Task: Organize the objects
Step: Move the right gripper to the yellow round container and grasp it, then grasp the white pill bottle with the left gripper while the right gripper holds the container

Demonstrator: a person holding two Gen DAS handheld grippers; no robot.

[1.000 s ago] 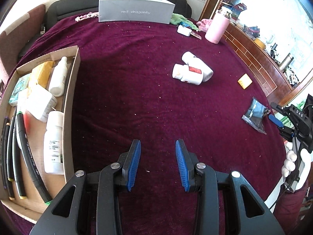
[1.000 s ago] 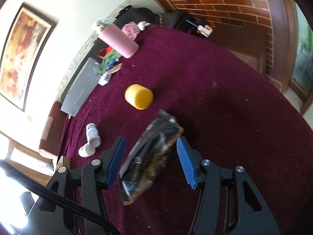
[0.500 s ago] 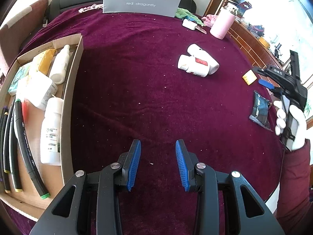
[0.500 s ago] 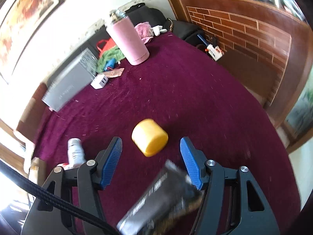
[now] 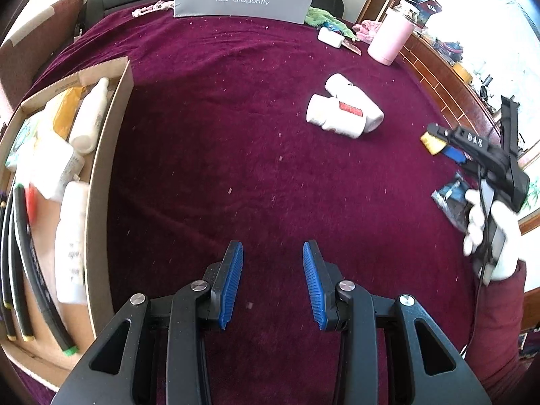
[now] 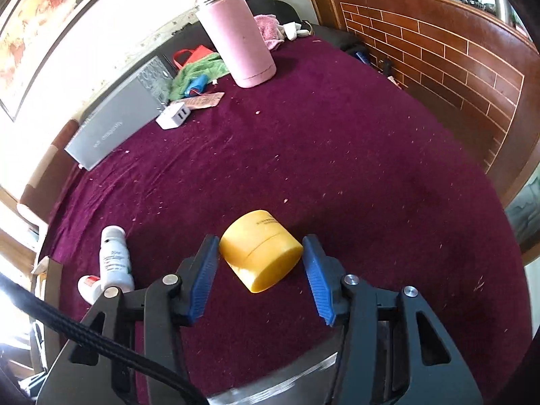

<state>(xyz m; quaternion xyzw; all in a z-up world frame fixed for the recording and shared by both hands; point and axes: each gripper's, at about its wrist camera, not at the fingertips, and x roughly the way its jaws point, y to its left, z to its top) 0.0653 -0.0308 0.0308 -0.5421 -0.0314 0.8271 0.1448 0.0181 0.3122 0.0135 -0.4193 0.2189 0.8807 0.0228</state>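
A yellow jar [image 6: 260, 249] lies on its side on the maroon cloth. My right gripper [image 6: 258, 246] flanks it with its blue pads [image 6: 202, 273] close at either side, and its jaws are closing. I cannot see the pads pressing on the jar. The left wrist view shows the same gripper [image 5: 438, 143] at the jar [image 5: 428, 141], held by a white-gloved hand [image 5: 489, 233]. A black packet [image 5: 450, 199] lies on the cloth just behind it. My left gripper [image 5: 271, 253] hovers over bare cloth, open with nothing between its fingers.
Two white bottles [image 5: 341, 114] lie mid-cloth. A cardboard box [image 5: 111, 168] at the left holds bottles and black pens. A grey shoebox [image 5: 243, 0], a white charger [image 6: 173, 118] and a pink flask [image 6: 236, 33] stand at the far edge. A brick-pattern wooden board [image 6: 455, 77] borders the right.
The black packet that was between the right gripper's jaws is out of them and lies on the cloth. The right gripper has moved forward to the yellow jar. The left gripper has hardly moved.
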